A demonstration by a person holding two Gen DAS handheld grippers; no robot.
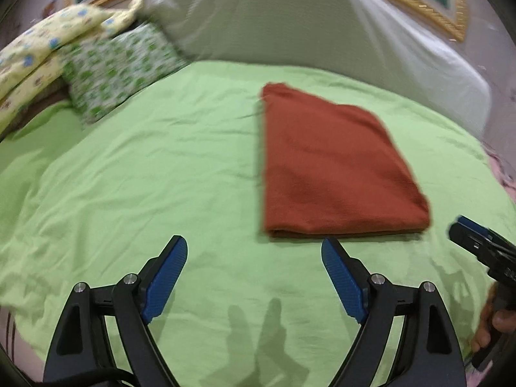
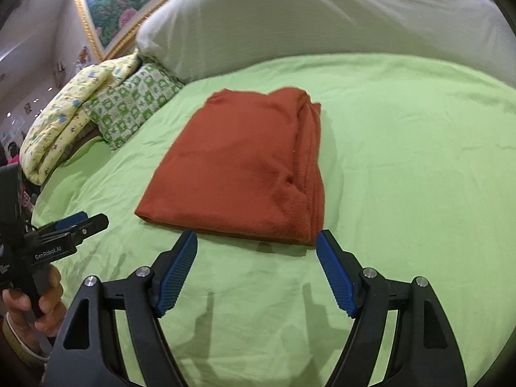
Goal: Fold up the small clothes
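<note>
A rust-red cloth (image 1: 335,164) lies folded into a flat rectangle on the green bedsheet (image 1: 161,177); it also shows in the right wrist view (image 2: 245,167), with its layered edges on the right side. My left gripper (image 1: 254,245) is open and empty, hovering over the sheet just short of the cloth's near left corner. My right gripper (image 2: 257,240) is open and empty, just in front of the cloth's near edge. Each gripper shows at the edge of the other's view: the right one (image 1: 477,238), the left one (image 2: 74,222).
A large white pillow (image 1: 306,22) lies across the head of the bed. A green patterned pillow (image 1: 119,67) and a yellow printed quilt (image 1: 42,51) sit at the far left. A gold-framed picture (image 2: 109,6) hangs behind. The green bedsheet (image 2: 419,161) spreads right of the cloth.
</note>
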